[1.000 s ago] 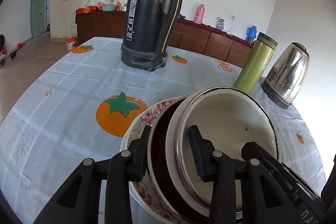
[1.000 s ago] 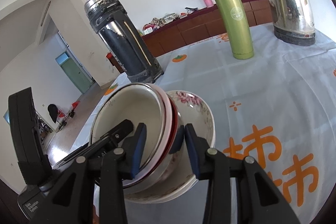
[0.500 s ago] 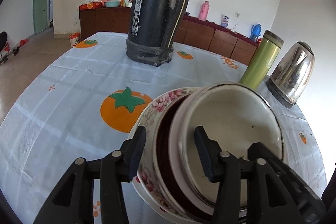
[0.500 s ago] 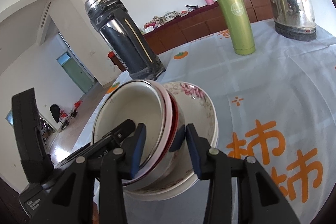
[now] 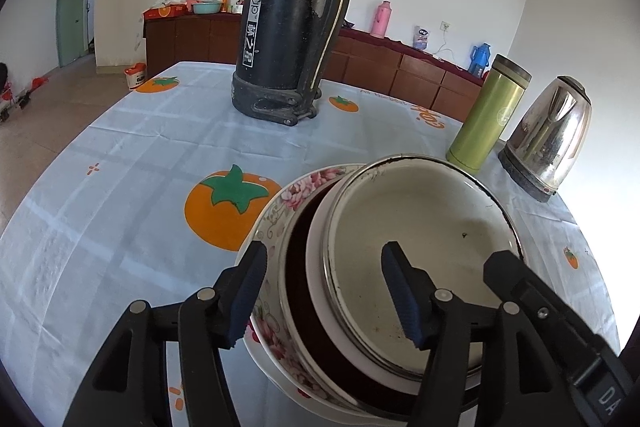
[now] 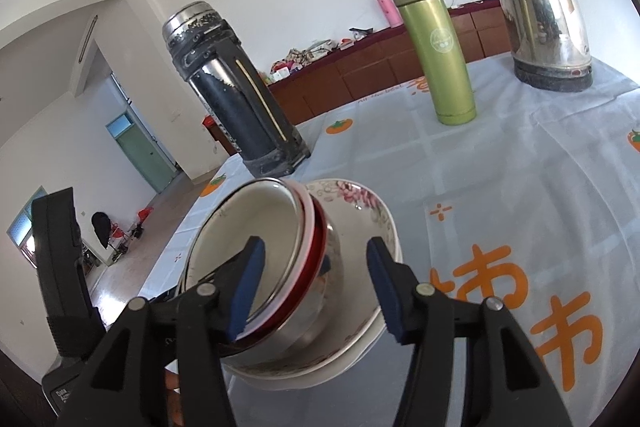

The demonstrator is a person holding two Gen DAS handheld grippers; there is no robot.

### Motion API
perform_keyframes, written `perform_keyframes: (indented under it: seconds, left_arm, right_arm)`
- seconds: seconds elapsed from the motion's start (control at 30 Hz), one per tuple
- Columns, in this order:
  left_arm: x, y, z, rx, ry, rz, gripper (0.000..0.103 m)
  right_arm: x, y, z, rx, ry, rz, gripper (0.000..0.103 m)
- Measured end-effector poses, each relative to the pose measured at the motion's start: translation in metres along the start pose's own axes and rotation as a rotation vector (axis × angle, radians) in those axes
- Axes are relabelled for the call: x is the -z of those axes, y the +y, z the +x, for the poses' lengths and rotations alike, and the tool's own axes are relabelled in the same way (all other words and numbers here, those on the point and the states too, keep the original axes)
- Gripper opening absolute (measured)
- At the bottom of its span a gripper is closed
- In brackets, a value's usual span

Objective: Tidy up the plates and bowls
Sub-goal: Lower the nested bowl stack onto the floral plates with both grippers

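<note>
A nested stack stands on the table: a floral bowl (image 5: 304,183) (image 6: 360,203) at the bottom, a red-rimmed steel bowl (image 6: 332,263) inside it, and a white enamel bowl (image 5: 420,227) (image 6: 248,223) on top, tilted. My left gripper (image 5: 324,291) straddles the near rims, one pad outside the floral bowl and one inside the enamel bowl. Its jaws are opening and the pads stand off the rims. My right gripper (image 6: 316,281) straddles the opposite side the same way, with its jaws opening and clear of the bowls. Its black body (image 5: 560,327) shows in the left wrist view.
A tall black thermos (image 5: 292,27) (image 6: 236,107) stands behind the stack. A green flask (image 5: 488,123) (image 6: 440,55) and a steel kettle (image 5: 548,135) (image 6: 544,15) stand at the far right. The tablecloth (image 5: 120,187) has orange fruit prints. A wooden sideboard (image 5: 384,63) lines the back wall.
Both grippers' jaws have spread wider and their pads have come off the bowl rims they were pinching. The stack stays in place, and neither hand has shifted.
</note>
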State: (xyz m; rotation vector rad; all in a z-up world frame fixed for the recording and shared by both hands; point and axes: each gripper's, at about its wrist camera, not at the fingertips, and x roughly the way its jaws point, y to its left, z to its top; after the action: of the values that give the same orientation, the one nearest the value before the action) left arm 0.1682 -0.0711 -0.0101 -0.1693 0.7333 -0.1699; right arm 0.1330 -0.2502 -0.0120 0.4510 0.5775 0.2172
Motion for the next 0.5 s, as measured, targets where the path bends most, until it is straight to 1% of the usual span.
perform_keyframes:
  seconds: [0.23, 0.3, 0.33, 0.37, 0.4, 0.43, 0.5]
  left_arm:
    - [-0.0010, -0.0017, -0.0005, -0.011, -0.002, 0.011, 0.062]
    - [-0.0018, -0.0029, -0.0023, -0.027, -0.013, 0.025, 0.062]
    - [-0.0021, -0.0035, -0.0032, -0.041, -0.021, 0.035, 0.068]
    - [-0.0021, -0.0042, -0.0045, -0.071, -0.030, 0.045, 0.074]
    - [-0.0019, -0.0036, -0.0054, -0.104, -0.044, 0.051, 0.083]
    - [-0.0016, -0.0022, -0.0064, -0.120, -0.058, 0.053, 0.085]
    - [-0.0019, 0.0014, -0.0061, -0.116, -0.058, 0.042, 0.085]
  right_arm:
    - [0.0006, -0.0027, 0.0020, -0.006, 0.001, 0.005, 0.055]
    - [0.0014, -0.0045, 0.0023, -0.009, 0.000, 0.010, 0.058]
    - [0.0019, -0.0056, 0.0032, -0.007, -0.002, 0.014, 0.060]
    - [0.0020, -0.0061, 0.0036, -0.014, -0.003, 0.015, 0.060]
    - [0.0021, -0.0061, 0.0039, -0.016, -0.003, 0.013, 0.060]
    - [0.0020, -0.0055, 0.0043, -0.014, -0.001, 0.007, 0.060]
    - [0.0029, -0.0034, 0.0051, -0.012, -0.001, -0.005, 0.061]
